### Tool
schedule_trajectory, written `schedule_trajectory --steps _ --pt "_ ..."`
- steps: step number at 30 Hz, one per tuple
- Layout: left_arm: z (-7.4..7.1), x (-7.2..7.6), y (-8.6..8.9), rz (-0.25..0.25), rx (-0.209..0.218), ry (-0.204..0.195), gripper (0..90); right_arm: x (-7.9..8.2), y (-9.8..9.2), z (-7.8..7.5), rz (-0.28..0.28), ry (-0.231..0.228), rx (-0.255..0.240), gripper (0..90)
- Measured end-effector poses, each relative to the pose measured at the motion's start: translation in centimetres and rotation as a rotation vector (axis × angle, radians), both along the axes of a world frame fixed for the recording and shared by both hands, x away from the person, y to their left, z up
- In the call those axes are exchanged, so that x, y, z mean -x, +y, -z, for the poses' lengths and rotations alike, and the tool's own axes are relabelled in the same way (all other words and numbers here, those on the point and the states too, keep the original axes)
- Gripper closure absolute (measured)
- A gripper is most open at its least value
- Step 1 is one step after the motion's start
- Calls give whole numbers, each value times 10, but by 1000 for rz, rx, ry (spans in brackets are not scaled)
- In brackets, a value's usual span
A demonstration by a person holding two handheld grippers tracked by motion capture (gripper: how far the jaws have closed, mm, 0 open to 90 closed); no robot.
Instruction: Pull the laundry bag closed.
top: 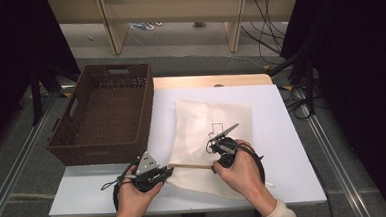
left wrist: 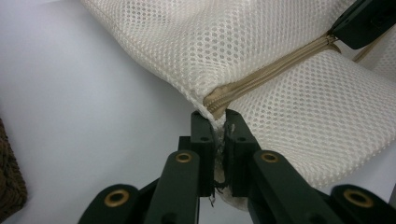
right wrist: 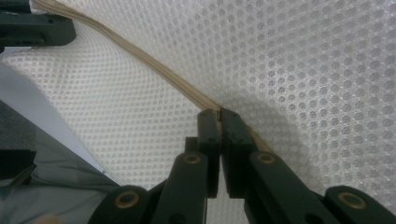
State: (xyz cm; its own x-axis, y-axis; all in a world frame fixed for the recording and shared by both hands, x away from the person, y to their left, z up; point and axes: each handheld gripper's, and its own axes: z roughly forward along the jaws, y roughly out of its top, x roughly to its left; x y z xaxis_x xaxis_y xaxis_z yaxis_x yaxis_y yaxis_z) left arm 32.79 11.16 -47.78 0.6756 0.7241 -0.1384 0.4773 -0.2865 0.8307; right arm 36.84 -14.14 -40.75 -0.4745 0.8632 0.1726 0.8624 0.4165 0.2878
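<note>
A cream mesh bag [top: 210, 132] lies on the white table [top: 282, 134], its tan zipper [top: 191, 165] running along the near edge. My left gripper [top: 168, 172] is shut on the bag's corner at the zipper's left end; the left gripper view has that mesh corner [left wrist: 219, 135] pinched between the jaws. At the zipper's right end my right gripper [top: 215, 166] is shut on the zipper. In the right gripper view the tan zipper [right wrist: 154, 67] runs up and left from the closed jaws, and the zipper pull is hidden between them.
A dark brown wicker basket [top: 106, 113] stands at the table's left side, empty as far as I can see. Bare table lies right of the bag [top: 288, 153]. Cables and wooden furniture legs [top: 111, 27] are on the floor beyond the table.
</note>
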Motion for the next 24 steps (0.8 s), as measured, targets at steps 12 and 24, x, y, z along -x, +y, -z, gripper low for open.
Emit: schedule_trajectory --steps 12,24 --pt "0 0 0 -2 -2 0 840 0 -1 0 9 6 5 883" --pt "0 0 0 -3 -2 0 840 0 -3 -1 20 4 12 883"
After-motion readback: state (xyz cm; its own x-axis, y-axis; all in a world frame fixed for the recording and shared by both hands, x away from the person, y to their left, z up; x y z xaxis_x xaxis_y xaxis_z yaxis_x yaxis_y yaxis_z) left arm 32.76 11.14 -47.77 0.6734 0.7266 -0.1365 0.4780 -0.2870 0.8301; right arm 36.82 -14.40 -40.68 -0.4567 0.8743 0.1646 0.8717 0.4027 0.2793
